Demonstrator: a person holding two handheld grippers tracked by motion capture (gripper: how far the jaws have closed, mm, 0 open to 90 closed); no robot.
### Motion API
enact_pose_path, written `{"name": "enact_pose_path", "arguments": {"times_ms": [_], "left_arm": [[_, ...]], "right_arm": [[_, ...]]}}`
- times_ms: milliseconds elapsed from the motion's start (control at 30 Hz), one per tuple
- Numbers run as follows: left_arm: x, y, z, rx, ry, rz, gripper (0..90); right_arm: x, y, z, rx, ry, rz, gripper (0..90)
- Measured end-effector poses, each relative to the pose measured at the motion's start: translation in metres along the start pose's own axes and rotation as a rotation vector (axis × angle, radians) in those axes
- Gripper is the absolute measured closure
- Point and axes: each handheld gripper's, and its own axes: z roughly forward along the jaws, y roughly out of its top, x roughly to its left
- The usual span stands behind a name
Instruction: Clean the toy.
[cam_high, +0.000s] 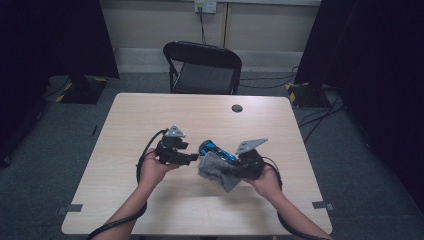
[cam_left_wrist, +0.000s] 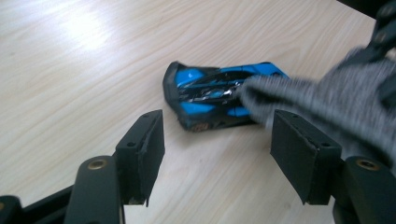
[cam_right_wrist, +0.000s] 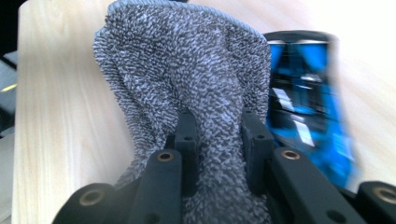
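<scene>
A blue and black toy car (cam_high: 216, 149) lies on the wooden table (cam_high: 150, 115) between my two hands. In the left gripper view the toy car (cam_left_wrist: 212, 95) sits just beyond the left gripper (cam_left_wrist: 217, 149), whose jaws stand open with nothing between them. A grey terry cloth (cam_right_wrist: 187, 79) bunches up between the jaws of my right gripper (cam_right_wrist: 217, 135), which is shut on it. The cloth (cam_high: 216, 169) hangs from that gripper (cam_high: 240, 167) and drapes over the car's near end. The toy car (cam_right_wrist: 308, 112) shows just right of the cloth in the right gripper view.
A black folding chair (cam_high: 204, 67) stands beyond the table's far edge. A small dark round cap (cam_high: 237, 108) sits in the tabletop near the far right. Cables trail from both grippers off the near edge.
</scene>
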Motion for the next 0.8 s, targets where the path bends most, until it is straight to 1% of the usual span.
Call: {"name": "enact_pose_path", "arguments": {"times_ms": [33, 67, 100, 133, 167, 200, 233, 300, 333, 400, 467, 500, 533, 567, 600, 633, 667, 700, 733, 767, 800], "left_arm": [[-0.002, 0.003, 0.004, 0.002, -0.006, -0.001, 34.9], [-0.003, 0.006, 0.007, 0.006, -0.008, 0.003, 34.8], [-0.004, 0.008, 0.011, 0.006, -0.012, 0.007, 34.9], [-0.006, 0.009, 0.015, 0.009, -0.014, 0.013, 34.9], [-0.007, 0.011, 0.021, 0.014, -0.024, 0.019, 34.9], [-0.010, 0.012, 0.027, 0.023, -0.029, 0.037, 34.9], [-0.012, 0.013, 0.031, 0.030, -0.027, 0.048, 35.0], [-0.017, 0.017, 0.042, 0.037, -0.027, 0.080, 35.0], [-0.019, 0.019, 0.046, 0.039, -0.030, 0.088, 35.0], [-0.023, 0.024, 0.057, 0.039, -0.039, 0.106, 34.9], [-0.027, 0.027, 0.068, 0.059, -0.038, 0.126, 34.3], [-0.028, 0.028, 0.073, 0.066, -0.022, 0.134, 34.3], [-0.029, 0.029, 0.079, 0.061, -0.015, 0.141, 34.3], [-0.029, 0.029, 0.082, 0.063, -0.020, 0.140, 34.3], [-0.030, 0.029, 0.086, 0.057, -0.019, 0.139, 34.5], [-0.031, 0.028, 0.089, 0.065, -0.012, 0.143, 34.6], [-0.031, 0.027, 0.094, 0.079, -0.006, 0.153, 34.6], [-0.032, 0.026, 0.098, 0.096, 0.011, 0.159, 34.6], [-0.032, 0.024, 0.101, 0.104, 0.017, 0.159, 34.5], [-0.031, 0.023, 0.104, 0.105, 0.014, 0.159, 34.0], [-0.030, 0.021, 0.105, 0.094, 0.013, 0.154, 32.8]], "right_arm": [[-0.004, -0.001, -0.008, -0.010, -0.014, 0.010, 73.3], [-0.009, -0.004, -0.019, -0.020, -0.038, 0.021, 73.4], [-0.012, -0.006, -0.026, -0.023, -0.056, 0.029, 73.4], [-0.016, -0.008, -0.034, -0.030, -0.084, 0.041, 73.4], [-0.021, -0.012, -0.042, -0.042, -0.104, 0.057, 73.4], [-0.027, -0.016, -0.049, -0.053, -0.121, 0.079, 73.5], [-0.032, -0.020, -0.056, -0.058, -0.157, 0.094, 73.4], [-0.038, -0.027, -0.062, -0.059, -0.197, 0.101, 73.4], [-0.040, -0.031, -0.065, -0.064, -0.208, 0.120, 73.4], [-0.046, -0.040, -0.067, -0.069, -0.221, 0.153, 73.4], [-0.051, -0.048, -0.066, -0.063, -0.232, 0.177, 73.3], [-0.052, -0.052, -0.065, -0.063, -0.233, 0.188, 73.3], [-0.053, -0.055, -0.064, -0.063, -0.239, 0.197, 73.3], [-0.055, -0.058, -0.063, -0.067, -0.239, 0.210, 73.2], [-0.055, -0.060, -0.063, -0.069, -0.240, 0.216, 73.2], [-0.056, -0.062, -0.062, -0.070, -0.246, 0.224, 73.2], [-0.057, -0.064, -0.060, -0.067, -0.245, 0.232, 73.1], [-0.057, -0.065, -0.059, -0.062, -0.247, 0.230, 73.1], [-0.057, -0.066, -0.057, -0.054, -0.245, 0.231, 73.1], [-0.057, -0.067, -0.055, -0.049, -0.240, 0.232, 73.1], [-0.057, -0.067, -0.054, -0.043, -0.238, 0.228, 73.1]]}}
